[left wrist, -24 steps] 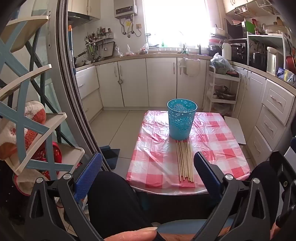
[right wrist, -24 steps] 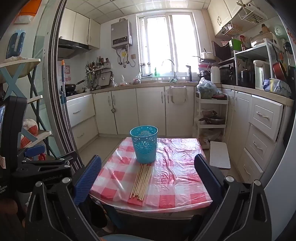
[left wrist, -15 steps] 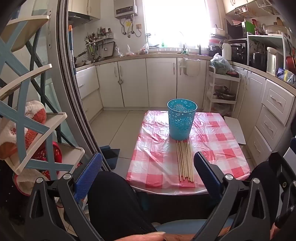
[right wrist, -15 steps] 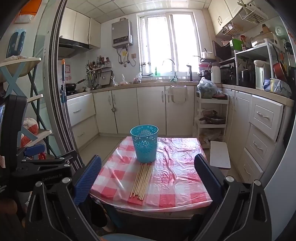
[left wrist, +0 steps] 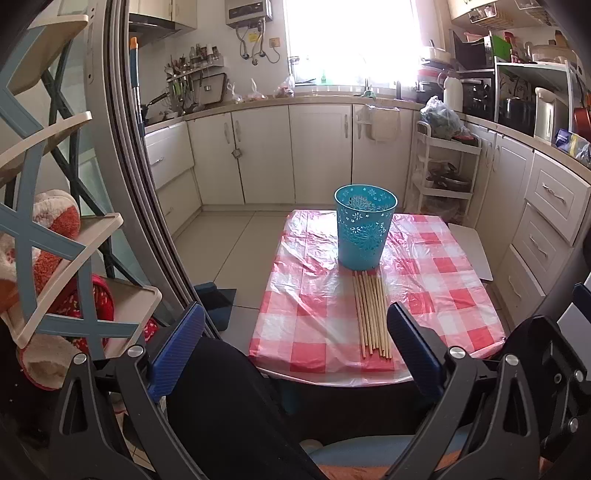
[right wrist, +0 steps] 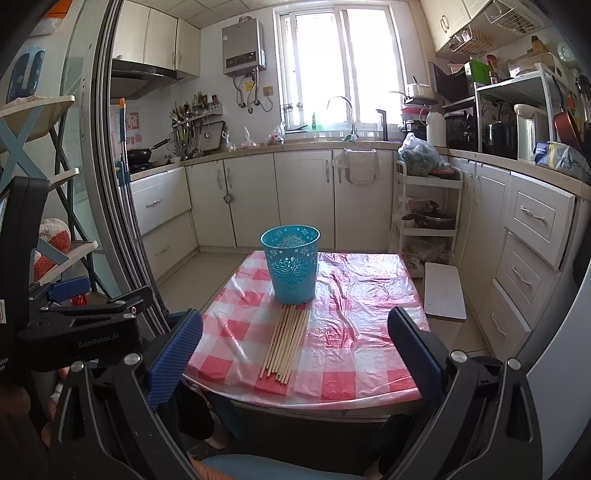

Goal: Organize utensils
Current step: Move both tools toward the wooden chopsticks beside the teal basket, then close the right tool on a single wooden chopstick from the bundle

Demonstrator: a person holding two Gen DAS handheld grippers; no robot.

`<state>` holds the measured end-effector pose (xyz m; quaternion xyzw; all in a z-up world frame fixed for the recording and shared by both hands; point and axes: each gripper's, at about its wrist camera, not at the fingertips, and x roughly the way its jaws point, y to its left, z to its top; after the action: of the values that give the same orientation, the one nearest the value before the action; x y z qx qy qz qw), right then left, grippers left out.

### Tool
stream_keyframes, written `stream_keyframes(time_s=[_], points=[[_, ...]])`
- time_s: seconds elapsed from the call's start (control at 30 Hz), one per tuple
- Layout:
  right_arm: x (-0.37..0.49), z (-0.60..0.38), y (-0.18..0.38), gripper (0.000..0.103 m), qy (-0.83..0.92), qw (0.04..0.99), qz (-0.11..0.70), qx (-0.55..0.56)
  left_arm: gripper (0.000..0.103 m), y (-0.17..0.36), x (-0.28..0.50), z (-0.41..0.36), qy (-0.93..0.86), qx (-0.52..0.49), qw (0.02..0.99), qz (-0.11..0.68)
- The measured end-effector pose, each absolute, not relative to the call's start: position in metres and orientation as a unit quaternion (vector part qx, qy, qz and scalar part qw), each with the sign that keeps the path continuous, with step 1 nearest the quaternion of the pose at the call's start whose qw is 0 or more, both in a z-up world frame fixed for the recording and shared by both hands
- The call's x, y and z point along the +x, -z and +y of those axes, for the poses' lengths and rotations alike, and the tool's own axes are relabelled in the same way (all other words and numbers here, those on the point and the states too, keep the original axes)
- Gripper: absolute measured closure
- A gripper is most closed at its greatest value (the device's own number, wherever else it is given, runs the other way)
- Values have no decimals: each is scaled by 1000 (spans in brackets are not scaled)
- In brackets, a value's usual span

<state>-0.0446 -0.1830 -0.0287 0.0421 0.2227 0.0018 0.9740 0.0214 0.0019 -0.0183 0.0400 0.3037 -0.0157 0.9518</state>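
I'm seeing a checked tablecloth (left wrist: 436,280) covering the table, white cabinets (right wrist: 303,199) lining the walls, and a window (right wrist: 332,66) glowing.

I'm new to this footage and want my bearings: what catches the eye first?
A turquoise perforated bin stands upright mid-table on the red-and-white checked tablecloth. A row of wooden chopsticks lies flat just in front of it, toward the camera. Both grippers, left and right, are open, short of the table.

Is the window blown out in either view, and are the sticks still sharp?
Left wrist: window fully washed out; wooden sticks crisp. Right wrist: window bright but its frame readable; sticks sharp; plastic tablecloth shows glare. Fisheye bends the door frame in both.
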Motion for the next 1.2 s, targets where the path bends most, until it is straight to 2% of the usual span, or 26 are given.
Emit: stream_keyframes(time_s=[0.57,0.73,0.77,0.8,0.83,0.9,0.97,1.07,1.2], points=[[12,-191,56,7,-7,958,282,50,8,42,81,7,20,20,938,346],[44,-204,79,7,1,953,300,49,8,59,105,14,19,-1,929,369],[53,-208,87,14,-1,949,309,54,8,63,110,14,18,-3,927,374],[62,-212,96,29,-6,946,320,59,8,67,115,14,17,-3,926,378],[73,-215,104,34,-7,940,335,62,8,71,120,14,16,-4,924,383],[96,-220,124,55,-13,929,362,79,8,80,129,13,18,-5,919,394],[119,-221,145,66,-18,919,385,87,8,88,138,10,18,-5,915,403],[146,-215,174,77,-30,904,416,93,8,101,151,5,21,-3,909,416],[177,-210,206,84,-33,888,449,92,8,118,165,1,26,3,901,433]])
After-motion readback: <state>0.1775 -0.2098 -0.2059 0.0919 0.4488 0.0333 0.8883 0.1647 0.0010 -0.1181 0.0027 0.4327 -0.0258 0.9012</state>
